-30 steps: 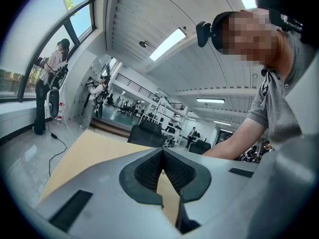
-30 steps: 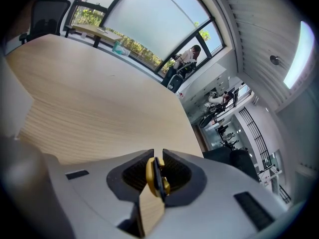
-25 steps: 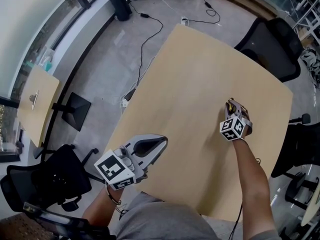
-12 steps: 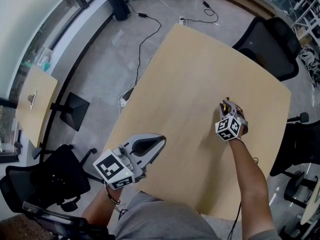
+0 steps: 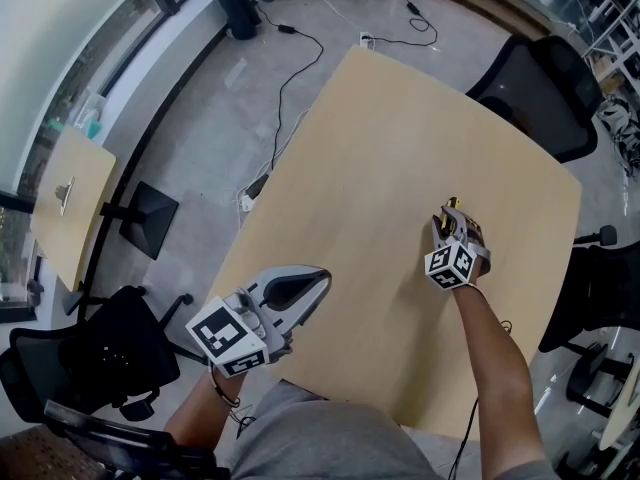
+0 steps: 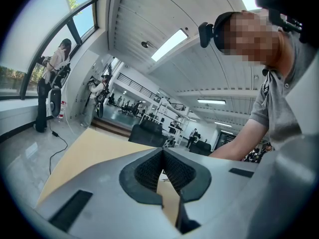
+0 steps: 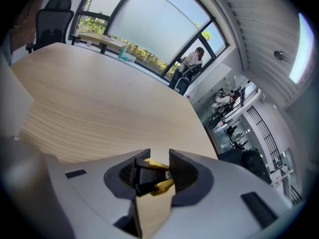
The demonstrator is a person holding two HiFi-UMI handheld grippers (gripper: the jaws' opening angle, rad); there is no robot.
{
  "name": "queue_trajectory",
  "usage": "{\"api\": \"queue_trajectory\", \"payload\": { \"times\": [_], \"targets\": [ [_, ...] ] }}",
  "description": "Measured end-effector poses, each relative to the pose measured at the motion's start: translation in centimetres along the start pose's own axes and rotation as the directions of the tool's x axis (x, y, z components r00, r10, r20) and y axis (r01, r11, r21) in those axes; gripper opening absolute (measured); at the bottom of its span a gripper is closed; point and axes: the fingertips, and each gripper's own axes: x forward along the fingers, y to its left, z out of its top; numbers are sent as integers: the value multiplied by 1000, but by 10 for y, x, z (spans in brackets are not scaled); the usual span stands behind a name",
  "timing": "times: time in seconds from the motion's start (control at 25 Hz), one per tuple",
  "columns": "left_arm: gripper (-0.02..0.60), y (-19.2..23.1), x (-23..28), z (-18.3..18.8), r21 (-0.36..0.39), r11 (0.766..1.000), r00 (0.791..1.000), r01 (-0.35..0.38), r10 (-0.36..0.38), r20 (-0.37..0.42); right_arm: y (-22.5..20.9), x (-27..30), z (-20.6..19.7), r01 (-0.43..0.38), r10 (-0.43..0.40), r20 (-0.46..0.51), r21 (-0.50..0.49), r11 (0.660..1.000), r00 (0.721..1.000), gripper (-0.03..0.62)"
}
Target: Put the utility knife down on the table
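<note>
Now opening my right hand-held gripper (image 5: pixel 455 216), utility knife (image 7: pixel 145 179) sitting loose between its jaws, over the desk (image 5: pixel 380 138), left hand-held gripper (image 5: pixel 322 278) closed.

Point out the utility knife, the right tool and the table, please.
utility knife (image 7: pixel 145 179), right gripper view, black body.
right tool (image 5: pixel 455 213), head view, between its fingertips.
table (image 5: pixel 380 138), head view, bare top.

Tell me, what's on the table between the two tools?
Nothing: head view shows bare table between left tool and right tool, whose jaws have just been opening around the utility knife.
</note>
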Motion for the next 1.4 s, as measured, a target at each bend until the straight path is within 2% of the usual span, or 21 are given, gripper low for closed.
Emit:
{"api": "queue_trajectory", "payload": {
  "times": [0.2, 0.56, 0.92, 1.12, 1.4],
  "targets": [
    [5, 1, -3, -4, -5, 1000, 1000, -9, 9, 1, 21, 0, -2, -15, 15, 7, 21, 1000, 1000, 124],
    [5, -3, -13, -5, -9, 1000, 1000, -21, 21, 10, 39, -8, -6, -32, 25, 42, 154, 988, 999, 171],
    [6, -16, -27, -10, -3, 1000, 1000, -18, 18, 21, 53, -23, -6, -50, 37, 63, 224, 973, 997, 184],
    [5, -21, -39, -8, -5, 1000, 999, -17, 17, 33, 65, -30, -1, -79, 67, 57, 241, 967, 996, 195],
    [5, -29, -51, -10, -9, 1000, 999, -14, 14, 39, 90, -38, 6, -192, 181, 63, 309, 931, 981, 255]
  ]
}}
